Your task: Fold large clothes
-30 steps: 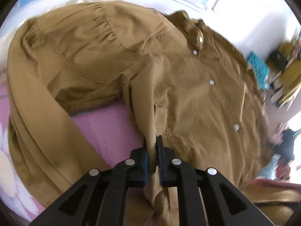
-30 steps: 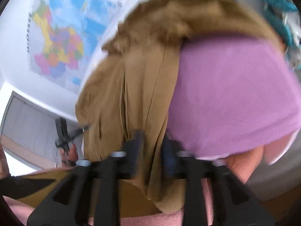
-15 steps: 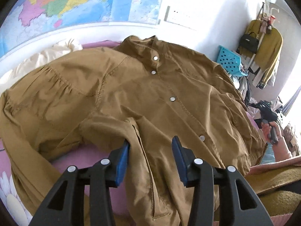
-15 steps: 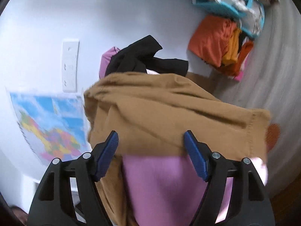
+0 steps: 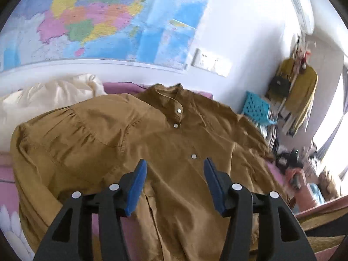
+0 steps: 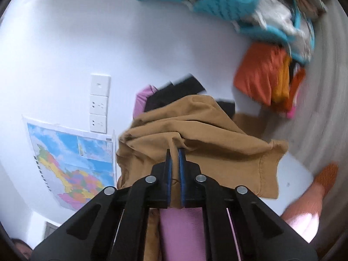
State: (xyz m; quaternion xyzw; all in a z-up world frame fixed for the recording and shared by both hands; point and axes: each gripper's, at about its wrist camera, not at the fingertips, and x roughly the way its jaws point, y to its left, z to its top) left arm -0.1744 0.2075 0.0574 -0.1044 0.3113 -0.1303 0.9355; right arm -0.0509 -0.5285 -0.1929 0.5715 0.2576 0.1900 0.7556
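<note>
Left gripper [image 5: 175, 177]: jaws have just been opening — apart now, nothing pinched, hovering over the shirt front.
Right gripper [image 6: 175, 159]: blue pads clamped tight on a fold of fabric.
Brown snap-button shirt [image 5: 152, 139]: spread front-up on the pink bedsheet [image 5: 6, 174], collar toward the wall map [image 5: 97, 19].
Sleeve [image 6: 217, 152]: bunched beyond the right gripper's tips.

White walls all round — a bright coloured map [image 5: 104, 21] pinned above the bed's pink sheet [image 5: 6, 174], white wall sockets [image 6: 99, 104] beside it. A turquoise basket [image 5: 256, 107] sits in the corner; daylight pours in from the window [image 5: 335, 152].
</note>
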